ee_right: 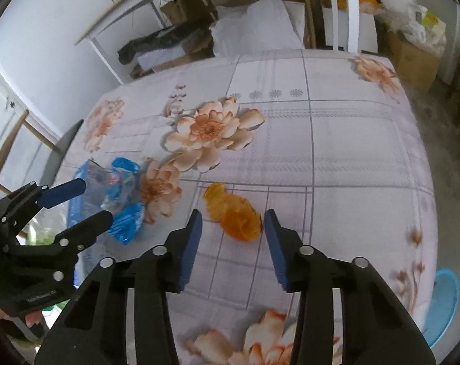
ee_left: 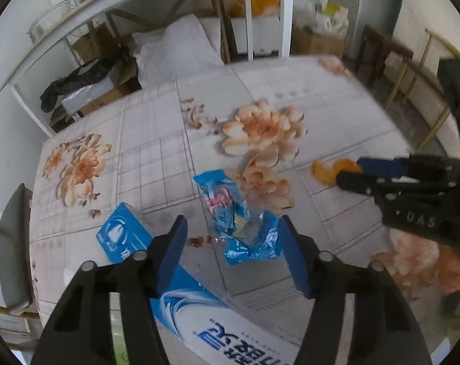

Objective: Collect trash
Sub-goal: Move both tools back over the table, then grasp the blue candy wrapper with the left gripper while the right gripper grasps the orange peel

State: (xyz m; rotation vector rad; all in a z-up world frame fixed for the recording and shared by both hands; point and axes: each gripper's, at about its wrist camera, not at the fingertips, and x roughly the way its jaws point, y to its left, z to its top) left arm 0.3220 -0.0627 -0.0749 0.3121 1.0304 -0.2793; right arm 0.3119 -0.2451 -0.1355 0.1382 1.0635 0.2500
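A crumpled blue snack wrapper lies on the flowered tablecloth. My left gripper is open, its fingers on either side of the wrapper's near end. The wrapper also shows in the right wrist view, with the left gripper around it. A piece of orange peel lies on the cloth. My right gripper is open just in front of the peel, one finger on each side. In the left wrist view the peel lies at the right gripper.
A blue and white carton lies under my left gripper at the table's near edge. A grey chair back stands at the left. A light blue bin sits below the table's right edge. Shelves, boxes and bags stand behind the table.
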